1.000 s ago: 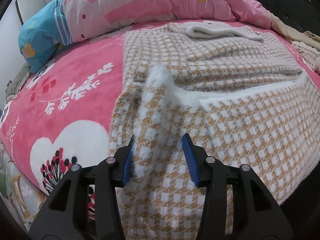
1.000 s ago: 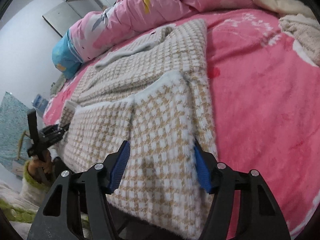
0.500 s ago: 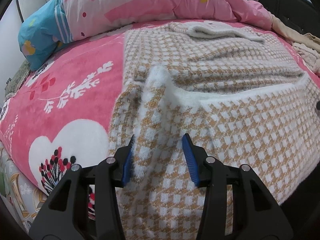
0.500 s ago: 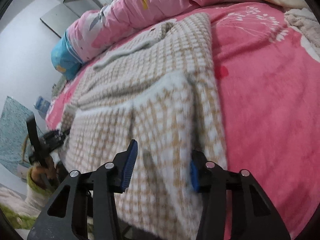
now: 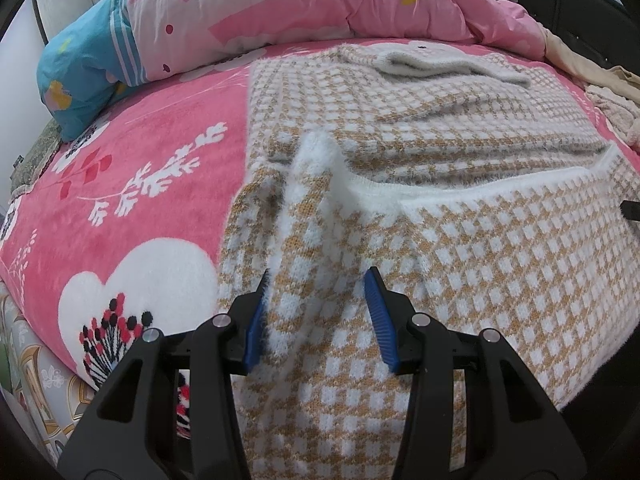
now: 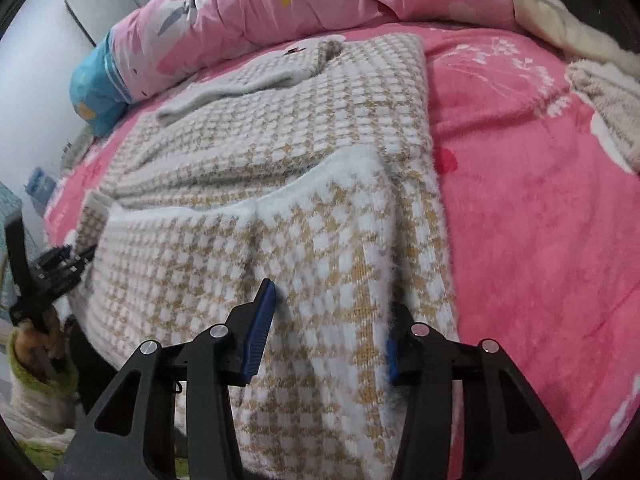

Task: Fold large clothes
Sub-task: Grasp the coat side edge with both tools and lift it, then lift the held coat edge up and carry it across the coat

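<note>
A large tan-and-white checked knit sweater lies spread on the pink bed, its near part doubled back along a fuzzy white edge. My left gripper is shut on a raised ridge of the sweater near its front left corner. In the right wrist view the sweater fills the middle. My right gripper is shut on its near right side, the right pad sunk into the fluffy edge. Far left in that view, a hand in a green sleeve holds the left gripper.
A pink patterned blanket covers the bed. A rumpled pink duvet and a blue pillow lie along the far side. Beige clothes are heaped at the right. The bed's edge drops away just below the grippers.
The right gripper's jaws have narrowed onto the sweater's near right side, and that hand has shifted and turned a little. The left gripper and its fold of sweater look unchanged.
</note>
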`<action>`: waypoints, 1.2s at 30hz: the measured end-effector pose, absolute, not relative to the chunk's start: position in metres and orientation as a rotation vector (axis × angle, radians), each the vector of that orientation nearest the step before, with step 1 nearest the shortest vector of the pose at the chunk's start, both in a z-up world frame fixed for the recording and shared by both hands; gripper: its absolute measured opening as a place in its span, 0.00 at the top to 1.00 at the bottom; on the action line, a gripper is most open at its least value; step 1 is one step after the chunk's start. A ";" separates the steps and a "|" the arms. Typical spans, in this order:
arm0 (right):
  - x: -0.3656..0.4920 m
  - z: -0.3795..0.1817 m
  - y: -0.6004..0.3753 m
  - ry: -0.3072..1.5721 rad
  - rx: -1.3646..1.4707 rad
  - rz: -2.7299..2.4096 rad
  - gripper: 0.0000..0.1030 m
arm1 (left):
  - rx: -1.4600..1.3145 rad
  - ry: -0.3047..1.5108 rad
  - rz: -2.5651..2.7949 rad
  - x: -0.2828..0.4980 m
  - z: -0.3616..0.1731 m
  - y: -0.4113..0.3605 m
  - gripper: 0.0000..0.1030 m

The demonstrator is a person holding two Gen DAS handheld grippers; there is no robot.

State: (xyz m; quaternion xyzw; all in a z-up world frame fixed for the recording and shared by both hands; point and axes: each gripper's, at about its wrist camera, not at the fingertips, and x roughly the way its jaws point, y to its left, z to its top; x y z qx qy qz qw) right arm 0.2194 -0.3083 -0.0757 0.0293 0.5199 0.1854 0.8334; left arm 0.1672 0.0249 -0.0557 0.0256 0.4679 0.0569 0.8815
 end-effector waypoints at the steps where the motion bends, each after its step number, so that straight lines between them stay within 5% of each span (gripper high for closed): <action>1: 0.217 -0.075 -0.304 1.098 0.041 0.384 0.56 | 0.051 0.975 0.118 0.167 -0.055 0.025 0.58; 9: 0.210 -0.071 -0.282 1.054 -0.112 0.302 0.57 | 0.051 0.975 0.118 0.167 -0.056 0.025 0.58; 18: 0.191 -0.056 -0.264 0.940 -0.271 0.189 0.88 | 0.052 0.963 0.117 0.167 -0.055 0.027 0.58; 23: 0.173 -0.038 -0.263 0.859 -0.270 0.150 0.91 | 0.051 0.900 0.109 0.158 -0.048 0.030 0.86; 36: 0.120 0.015 -0.273 0.662 -0.230 0.110 0.92 | 0.006 0.681 0.064 0.090 0.023 0.036 0.92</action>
